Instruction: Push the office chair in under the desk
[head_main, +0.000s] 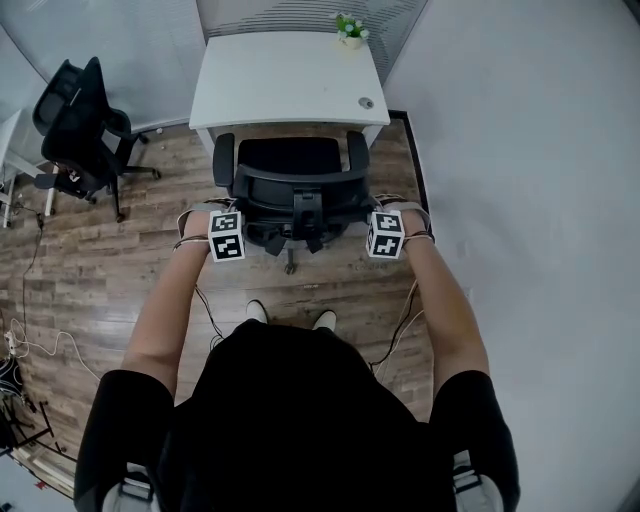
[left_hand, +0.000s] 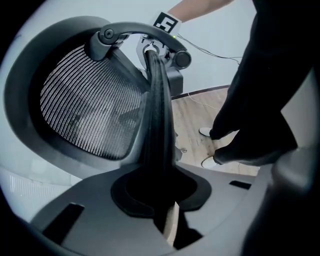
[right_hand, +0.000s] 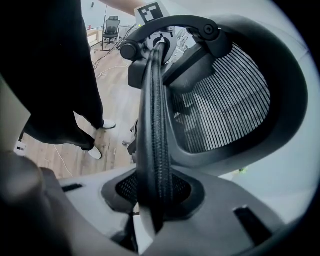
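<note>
A black office chair stands in front of the white desk, its seat facing the desk and its mesh backrest toward me. My left gripper is shut on the backrest's left edge, which runs up between its jaws beside the mesh. On the other side, my right gripper is shut on the backrest's right edge; the rim passes straight through its jaws. The front of the seat reaches the desk's near edge.
A small potted plant sits at the desk's far edge. A second black chair stands at the left on the wooden floor. Cables lie at the left. A grey wall runs close along the right.
</note>
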